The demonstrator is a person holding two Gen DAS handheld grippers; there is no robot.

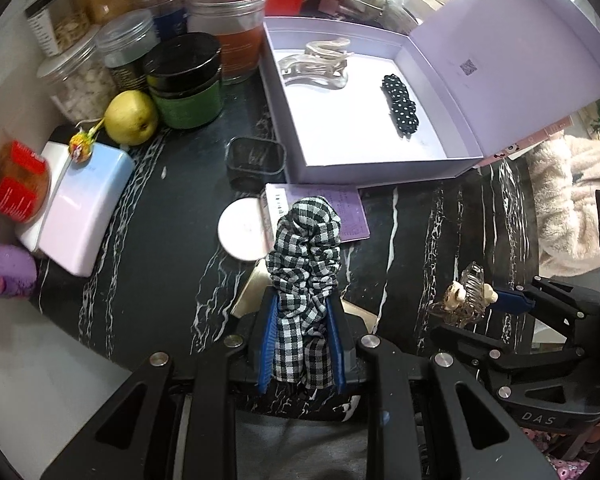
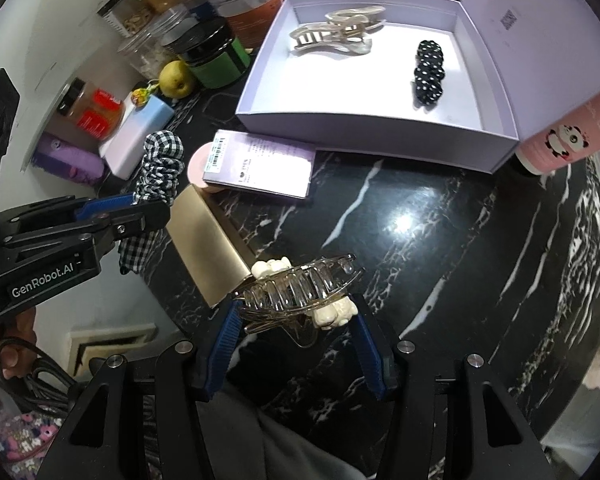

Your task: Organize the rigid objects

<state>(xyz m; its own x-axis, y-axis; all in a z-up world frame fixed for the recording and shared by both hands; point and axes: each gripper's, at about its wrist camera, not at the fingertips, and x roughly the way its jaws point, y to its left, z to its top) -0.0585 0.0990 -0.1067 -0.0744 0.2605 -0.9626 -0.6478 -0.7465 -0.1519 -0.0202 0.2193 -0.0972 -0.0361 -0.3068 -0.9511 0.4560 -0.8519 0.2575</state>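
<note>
In the left wrist view, the left gripper (image 1: 300, 344) has its jaws clenched on a checked scrunchie (image 1: 305, 256), raised above the black marble counter (image 1: 160, 280), probably so that it can go into the open lilac box (image 1: 296, 160).

In the right wrist view, the right gripper (image 2: 298, 328) grasps a clear claw clip (image 2: 300, 292) across its width. Inside the box lie a pale claw clip (image 2: 334, 32) and a dotted hair piece (image 2: 429, 70), well apart.

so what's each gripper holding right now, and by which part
Left gripper: checked scrunchie, pinched at its lower end. Right gripper: clear claw clip, gripped across its two ends.
</note>
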